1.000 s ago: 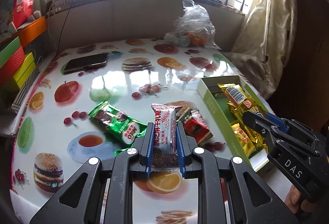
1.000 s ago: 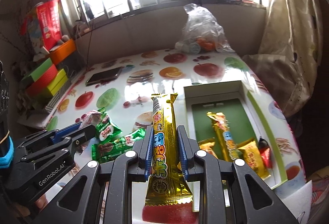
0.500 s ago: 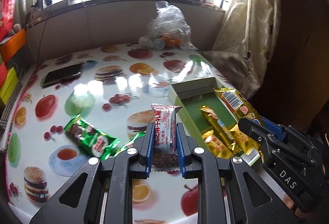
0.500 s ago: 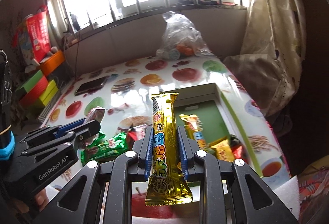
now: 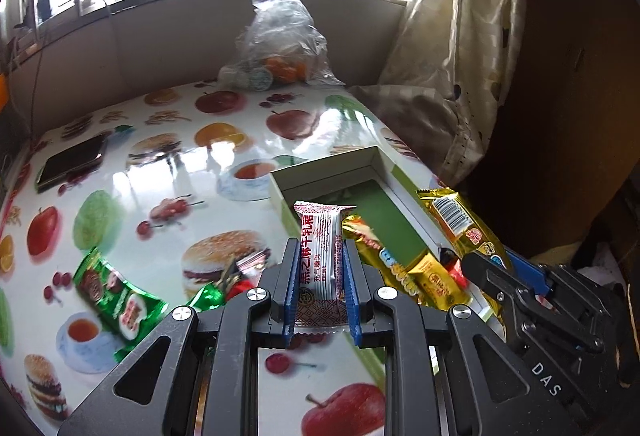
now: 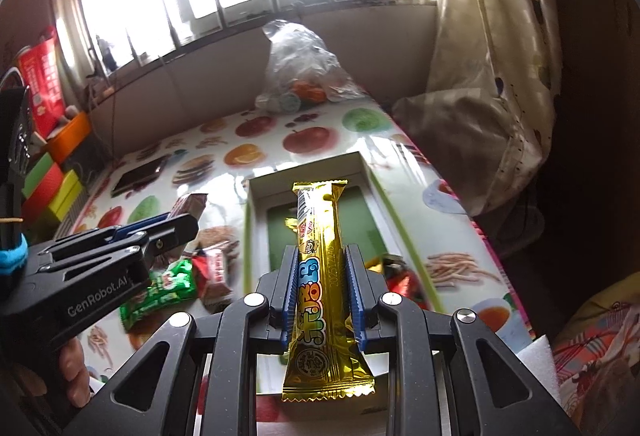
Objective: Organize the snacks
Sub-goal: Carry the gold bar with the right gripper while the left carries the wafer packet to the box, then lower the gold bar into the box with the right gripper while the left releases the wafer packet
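Over the bench (image 5: 168, 163) and its green-lined box (image 6: 256, 191), the right tool (image 6: 323, 296) is pinching a long gold bar (image 6: 320, 276) mid-length while the left tool (image 5: 318, 286) is clamping a smaller white wafer pack (image 5: 320, 260), both likely light, crinkly, slippery and crushable.

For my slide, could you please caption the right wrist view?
Right gripper holds a long gold-foil snack bar above the green-lined cardboard box.

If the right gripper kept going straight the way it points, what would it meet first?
Probably the green-lined box: the right gripper, shut on the gold snack bar, points over its open interior. Depth is unclear.
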`<action>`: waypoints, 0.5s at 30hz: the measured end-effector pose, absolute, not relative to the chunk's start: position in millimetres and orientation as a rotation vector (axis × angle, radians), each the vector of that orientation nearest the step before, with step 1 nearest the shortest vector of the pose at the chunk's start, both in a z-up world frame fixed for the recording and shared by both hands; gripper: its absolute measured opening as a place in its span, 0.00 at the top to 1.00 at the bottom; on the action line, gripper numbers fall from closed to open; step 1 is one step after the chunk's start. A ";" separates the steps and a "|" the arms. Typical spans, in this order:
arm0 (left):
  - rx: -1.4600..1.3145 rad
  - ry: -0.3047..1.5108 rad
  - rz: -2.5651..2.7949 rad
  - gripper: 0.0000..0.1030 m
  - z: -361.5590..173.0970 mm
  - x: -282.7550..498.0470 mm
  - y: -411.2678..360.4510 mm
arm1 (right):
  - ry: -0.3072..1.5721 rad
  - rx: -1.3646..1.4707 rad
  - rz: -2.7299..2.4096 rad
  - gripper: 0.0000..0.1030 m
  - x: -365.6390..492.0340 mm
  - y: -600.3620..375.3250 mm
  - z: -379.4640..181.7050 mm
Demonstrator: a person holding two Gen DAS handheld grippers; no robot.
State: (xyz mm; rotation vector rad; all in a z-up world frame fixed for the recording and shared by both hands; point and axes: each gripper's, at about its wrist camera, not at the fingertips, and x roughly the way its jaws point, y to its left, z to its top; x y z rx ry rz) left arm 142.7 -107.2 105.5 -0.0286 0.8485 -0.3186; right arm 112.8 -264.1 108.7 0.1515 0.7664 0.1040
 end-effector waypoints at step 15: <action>-0.037 0.939 -0.353 0.80 67.6 189.0 -134.1 | 0.851 0.139 0.096 0.79 161.7 -277.9 72.2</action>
